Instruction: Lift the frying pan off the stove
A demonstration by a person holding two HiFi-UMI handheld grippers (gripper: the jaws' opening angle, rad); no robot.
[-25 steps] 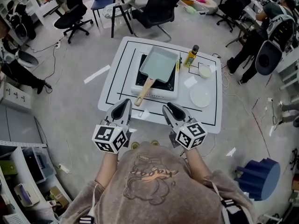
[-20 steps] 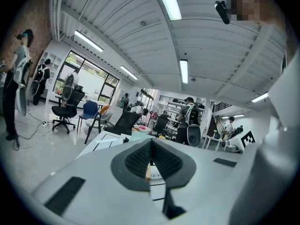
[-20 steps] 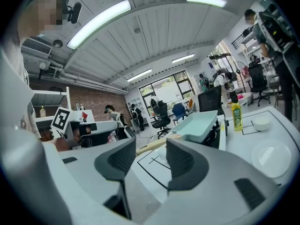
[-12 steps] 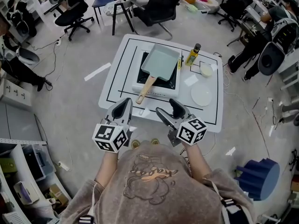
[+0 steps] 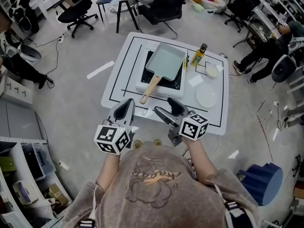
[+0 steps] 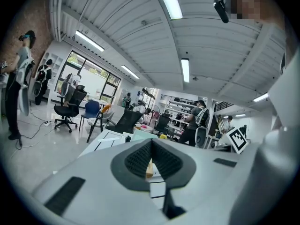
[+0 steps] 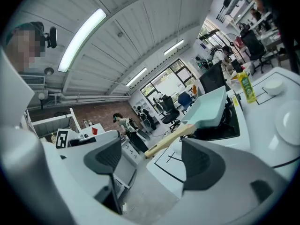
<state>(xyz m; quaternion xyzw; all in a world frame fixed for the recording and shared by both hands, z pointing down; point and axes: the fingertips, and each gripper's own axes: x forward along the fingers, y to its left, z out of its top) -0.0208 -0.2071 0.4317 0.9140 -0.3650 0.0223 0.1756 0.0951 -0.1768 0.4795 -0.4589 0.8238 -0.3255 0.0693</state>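
R gripper [image 5: 166, 109] near side of frying pan [image 5: 166, 61], short of its handle [image 5: 150, 88]; jaws just opened wide, empty; L gripper [image 5: 125, 107] jaws closed, idle. Advise: straddle handle mid-length; clamp firmly; lift level off stove [image 5: 158, 95].

Your frying pan [image 5: 166, 61] is pale mint green, and its handle [image 5: 149, 91] has a light wood colour. The stove [image 5: 164, 95] has a white body and a black top. The surface [image 5: 211, 118] is white with thin black lines forming rectangles. The bottle [image 5: 198, 57] is yellow with a dark cap. The plate [image 5: 206, 98] and the small bowl [image 5: 212, 71] are white.
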